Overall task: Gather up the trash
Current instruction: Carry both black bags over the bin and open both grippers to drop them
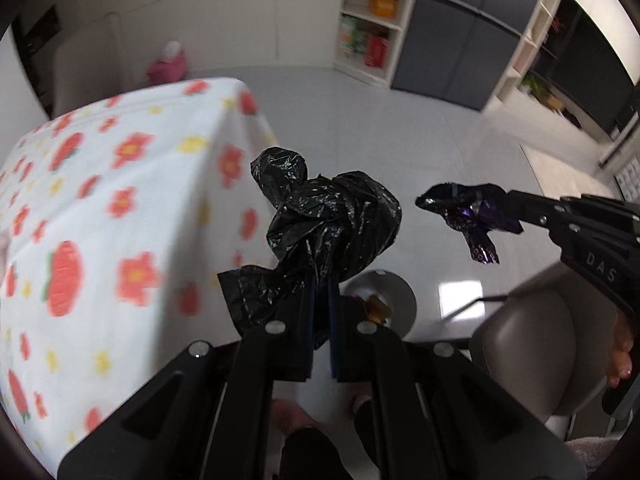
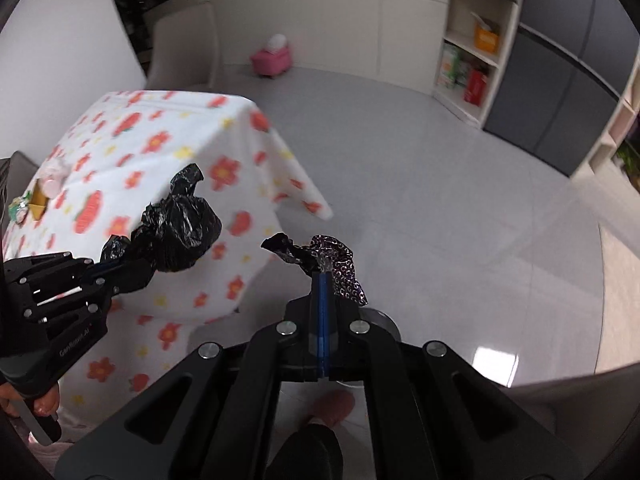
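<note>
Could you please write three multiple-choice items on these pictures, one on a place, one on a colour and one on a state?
1. Where is the crumpled black plastic bag?
A. On the tablecloth
B. On the floor
C. Between the left gripper's jaws

2. What colour are the big flowers on the tablecloth?
A. Blue
B. Red-orange
C. Green

3. How does the right gripper stand?
A. Shut on the dark purple wrapper
B. Wide open and empty
C. Shut on a cup

Answers: 1 C, the bag bulges out from the closed jaws, clear of table and floor; 2 B, red-orange blooms among small yellow ones; 3 A, the wrapper sticks out from jaws pressed together.
</note>
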`<state>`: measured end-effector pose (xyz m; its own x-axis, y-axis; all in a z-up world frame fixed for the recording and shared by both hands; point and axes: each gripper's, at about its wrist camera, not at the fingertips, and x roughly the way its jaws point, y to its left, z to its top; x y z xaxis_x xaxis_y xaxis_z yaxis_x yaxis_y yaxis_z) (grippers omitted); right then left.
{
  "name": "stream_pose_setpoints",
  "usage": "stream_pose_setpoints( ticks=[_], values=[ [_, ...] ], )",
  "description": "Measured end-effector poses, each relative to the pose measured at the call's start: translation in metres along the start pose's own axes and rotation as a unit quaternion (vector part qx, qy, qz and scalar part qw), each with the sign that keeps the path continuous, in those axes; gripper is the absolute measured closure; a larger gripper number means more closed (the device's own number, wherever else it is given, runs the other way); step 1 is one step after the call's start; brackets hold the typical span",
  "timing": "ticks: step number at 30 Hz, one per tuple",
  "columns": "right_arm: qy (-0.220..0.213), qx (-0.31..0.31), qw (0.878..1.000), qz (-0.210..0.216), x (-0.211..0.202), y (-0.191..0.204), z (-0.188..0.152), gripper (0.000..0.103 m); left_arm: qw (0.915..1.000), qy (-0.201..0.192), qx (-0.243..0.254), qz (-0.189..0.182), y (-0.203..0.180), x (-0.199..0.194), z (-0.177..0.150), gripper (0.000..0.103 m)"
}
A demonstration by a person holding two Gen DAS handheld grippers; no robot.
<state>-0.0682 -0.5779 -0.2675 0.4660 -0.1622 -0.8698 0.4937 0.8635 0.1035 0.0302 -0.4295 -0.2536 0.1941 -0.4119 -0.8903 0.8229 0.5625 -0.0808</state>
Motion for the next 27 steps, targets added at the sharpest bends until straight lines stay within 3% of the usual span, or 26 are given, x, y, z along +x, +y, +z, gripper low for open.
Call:
stream_pose_setpoints(
  ticks=[4,10,17,20,22,23,27],
  values=[
    [0.029,0.031,0.999,-0.018,0.046,-0.025,-0.027,0.103,0.9983,0.043,0.028,-0.028,-0.027,0.065,-0.012,0.097],
    [0.073,0.081,0.994,-0.025,0.149,-0.057,-0.084,0.103,0.9914,0.102,0.064,-0.051,-0.053,0.181,-0.05,0.097],
    [0.082,0.125,0.988,-0.044,0.232,-0.086,-0.137,0.103,0.985,0.123,0.102,-0.065,-0.07,0.285,-0.09,0.096],
    [0.082,0.135,0.986,-0.045,0.253,-0.093,-0.151,0.103,0.9835,0.127,0.113,-0.062,-0.073,0.311,-0.099,0.092],
    [0.083,0.139,0.986,-0.042,0.262,-0.099,-0.159,0.102,0.9823,0.131,0.12,-0.061,-0.074,0.324,-0.104,0.076],
    [0.082,0.141,0.986,-0.042,0.267,-0.1,-0.161,0.1,0.9819,0.132,0.12,-0.064,-0.073,0.329,-0.106,0.063],
    [0.076,0.144,0.986,-0.041,0.274,-0.1,-0.162,0.089,0.9803,0.136,0.125,-0.071,-0.078,0.342,-0.107,0.057]
  ],
)
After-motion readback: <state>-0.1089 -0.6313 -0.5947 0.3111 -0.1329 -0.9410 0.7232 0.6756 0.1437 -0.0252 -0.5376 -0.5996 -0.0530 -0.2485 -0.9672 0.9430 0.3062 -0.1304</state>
